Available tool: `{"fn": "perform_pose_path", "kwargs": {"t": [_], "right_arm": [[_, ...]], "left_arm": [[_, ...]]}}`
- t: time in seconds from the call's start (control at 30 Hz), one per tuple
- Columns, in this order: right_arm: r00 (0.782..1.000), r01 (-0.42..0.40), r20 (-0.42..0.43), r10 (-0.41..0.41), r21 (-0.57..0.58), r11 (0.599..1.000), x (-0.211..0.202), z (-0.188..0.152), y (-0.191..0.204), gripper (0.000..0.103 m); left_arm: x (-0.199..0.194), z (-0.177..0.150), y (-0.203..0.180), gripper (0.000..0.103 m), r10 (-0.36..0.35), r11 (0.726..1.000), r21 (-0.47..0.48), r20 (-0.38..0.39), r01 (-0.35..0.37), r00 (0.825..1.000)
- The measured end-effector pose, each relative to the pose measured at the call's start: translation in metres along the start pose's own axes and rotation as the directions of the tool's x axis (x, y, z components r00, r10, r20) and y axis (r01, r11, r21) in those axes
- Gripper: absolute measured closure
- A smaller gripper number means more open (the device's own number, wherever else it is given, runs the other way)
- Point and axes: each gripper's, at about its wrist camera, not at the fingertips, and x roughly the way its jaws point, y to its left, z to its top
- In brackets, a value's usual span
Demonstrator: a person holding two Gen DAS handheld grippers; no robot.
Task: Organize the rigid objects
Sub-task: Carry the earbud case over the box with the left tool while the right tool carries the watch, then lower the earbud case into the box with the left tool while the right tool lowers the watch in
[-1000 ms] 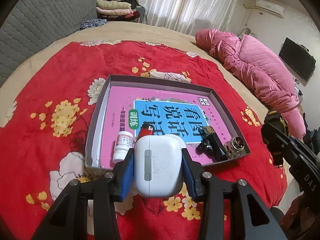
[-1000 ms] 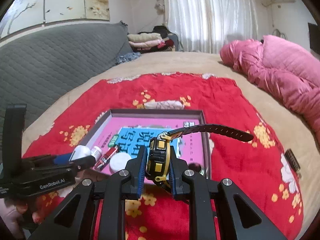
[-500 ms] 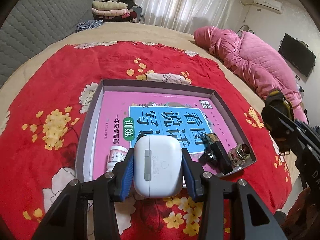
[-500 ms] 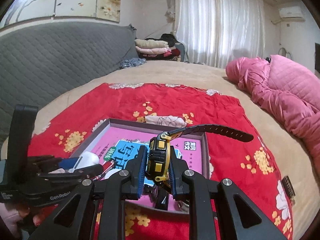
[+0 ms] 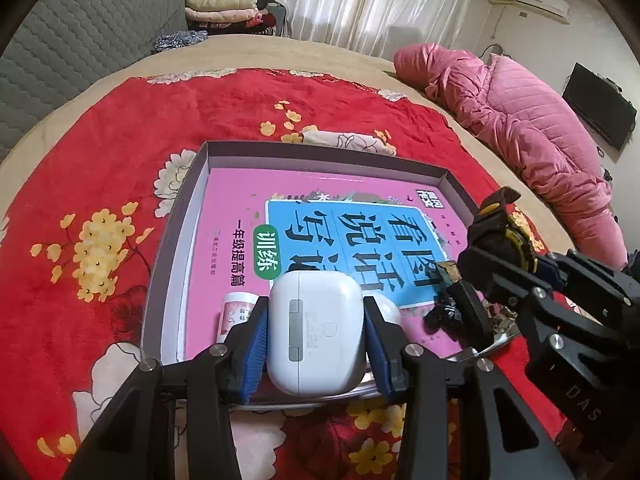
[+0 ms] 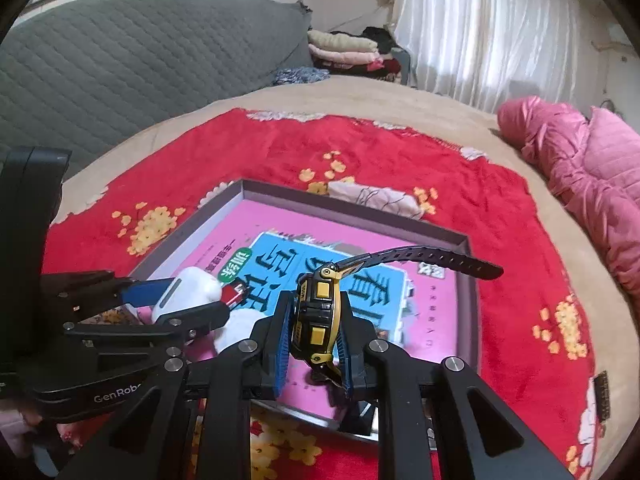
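**Two loaded grippers above the near edge of the tray**

The left gripper (image 5: 316, 336) is clamped on a white earbud case (image 5: 316, 332), its blue pads (image 5: 256, 340) pressing both sides; the case hangs over the near edge of the grey tray (image 5: 176, 248). The right gripper (image 6: 314, 332) is clenched on a black-and-yellow watch (image 6: 316, 320) held on edge, with the strap's long axis pointing away and to the right over the tray's right part. The tray lies directly ahead of and below both grippers, so each load probably needs only a short descent. A pink book (image 5: 236, 200) lines the tray floor. A small white bottle (image 5: 234, 314) lies near-left, and dark metal items (image 5: 452, 300) occupy the near-right corner below the watch; the far half appears free.
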Motion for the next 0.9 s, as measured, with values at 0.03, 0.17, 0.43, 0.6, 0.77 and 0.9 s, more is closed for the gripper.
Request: {"fn": "perform_pose_path", "kwargs": {"t": [0.03,0.17,0.43,0.6,0.77,0.9], "right_arm": [[1.0,-0.007,-0.006,0.007,0.01,1.0,0.002,-0.001,-0.001,0.082],[0.999,-0.026,-0.031,0.027,0.025,0.999,0.01,-0.006,-0.002,0.082],[0.994,-0.085,-0.069,0.087,0.03,0.996,0.02,-0.016,0.001,0.082],[0.993,-0.101,-0.067,0.102,0.014,0.995,0.021,-0.016,0.005,0.083],[0.992,-0.1,-0.073,0.1,0.008,0.995,0.022,-0.017,0.007,0.083],[0.992,-0.095,-0.087,0.096,0.017,0.995,0.024,-0.02,0.006,0.083]], "left_arm": [[0.0,-0.001,0.0,0.059,-0.002,1.0,-0.001,0.001,0.002,1.0],[0.004,-0.002,0.001,0.059,-0.007,1.0,0.001,-0.005,0.007,1.0],[0.007,-0.003,0.001,0.059,-0.011,1.0,0.012,-0.005,0.011,1.0],[0.012,-0.005,0.004,0.059,-0.009,1.0,0.003,-0.023,0.009,1.0],[0.012,-0.006,0.007,0.059,-0.01,1.0,-0.005,-0.023,0.01,1.0],[0.012,-0.006,0.007,0.059,-0.013,1.0,-0.007,-0.024,0.012,1.0]]}}
